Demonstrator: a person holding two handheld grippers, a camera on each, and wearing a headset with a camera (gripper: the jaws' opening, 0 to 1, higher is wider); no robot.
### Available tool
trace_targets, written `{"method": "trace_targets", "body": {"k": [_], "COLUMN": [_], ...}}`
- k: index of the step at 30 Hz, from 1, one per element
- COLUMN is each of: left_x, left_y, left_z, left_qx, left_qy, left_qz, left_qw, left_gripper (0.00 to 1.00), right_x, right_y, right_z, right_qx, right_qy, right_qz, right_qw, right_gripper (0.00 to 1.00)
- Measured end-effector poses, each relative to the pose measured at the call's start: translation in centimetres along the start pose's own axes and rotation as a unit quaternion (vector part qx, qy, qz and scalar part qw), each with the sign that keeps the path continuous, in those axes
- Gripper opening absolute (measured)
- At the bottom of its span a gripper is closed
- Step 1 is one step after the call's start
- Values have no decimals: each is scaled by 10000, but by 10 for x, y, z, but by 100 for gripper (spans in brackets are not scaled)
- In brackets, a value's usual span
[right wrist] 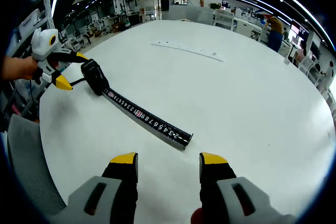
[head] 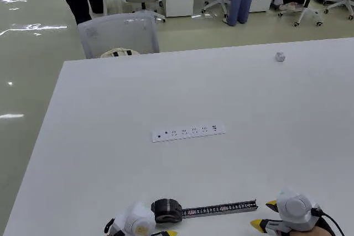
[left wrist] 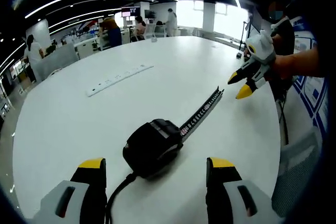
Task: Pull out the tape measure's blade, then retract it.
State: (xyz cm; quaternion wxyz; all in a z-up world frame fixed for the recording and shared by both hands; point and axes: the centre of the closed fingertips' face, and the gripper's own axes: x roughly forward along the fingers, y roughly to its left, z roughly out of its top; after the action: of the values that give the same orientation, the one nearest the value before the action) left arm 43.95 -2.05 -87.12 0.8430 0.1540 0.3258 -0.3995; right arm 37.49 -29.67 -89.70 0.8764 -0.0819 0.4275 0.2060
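Note:
A black tape measure lies on the white table near its front edge. Its blade is drawn out flat to the right. In the left gripper view the case sits just ahead of my open left gripper, between the yellow-tipped jaws and untouched by either. A dark cord trails from the case toward me. My right gripper is open, a little short of the blade's end. The head view has the left gripper by the case and the right gripper by the blade tip.
A white power strip lies flat mid-table. A small crumpled ball rests at the far right. A grey chair stands behind the far edge, and people and office chairs are farther back.

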Motion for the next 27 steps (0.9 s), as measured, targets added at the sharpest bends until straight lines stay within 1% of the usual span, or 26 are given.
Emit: {"method": "trace_targets", "body": {"k": [6, 10, 12, 13, 14, 15, 18, 21, 23, 25, 27], "left_x": [-5, -7, -9, -11, -12, -13, -16, -21, -23, -26, -29], "left_y": [-5, -2, -1, 0, 1, 2, 2, 2, 3, 4, 4], "left_z": [4, 1, -3, -3, -4, -4, -5, -6, -8, -9, -11], "left_qx": [-164, -323, -399, -447, -563, -619, -684, -851, -875, -971, -1080], "left_qy": [-71, -86, -5, -24, -50, -63, -64, -103, -85, -90, -128], "left_qz": [142, 302, 394, 432, 475, 498, 539, 648, 746, 834, 914], "left_qw": [9997, 9990, 9984, 9981, 9973, 9968, 9962, 9942, 9933, 9917, 9899], "left_gripper": [76, 77, 77, 78, 78, 78, 80, 80, 80, 80, 80], "right_x": [-4, -4, -4, -5, -5, -5, -7, -10, -12, -14, -17], "right_y": [8, 12, 13, 14, 15, 17, 22, 25, 26, 27, 31], "right_z": [6, 9, 10, 10, 11, 11, 10, 11, 10, 10, 11], "right_qx": [201, 319, 397, 418, 497, 599, 630, 765, 821, 923, 1040], "right_qy": [-170, -259, -294, -297, -330, -352, -370, -439, -419, -481, -507], "right_qz": [-9, -28, -49, -63, -79, -61, -67, -109, -154, -207, -179], "right_qw": [9997, 9992, 9988, 9987, 9982, 9976, 9973, 9960, 9956, 9944, 9931], "right_gripper": [50, 51, 51, 51, 51, 51, 53, 53, 53, 53, 53]}}
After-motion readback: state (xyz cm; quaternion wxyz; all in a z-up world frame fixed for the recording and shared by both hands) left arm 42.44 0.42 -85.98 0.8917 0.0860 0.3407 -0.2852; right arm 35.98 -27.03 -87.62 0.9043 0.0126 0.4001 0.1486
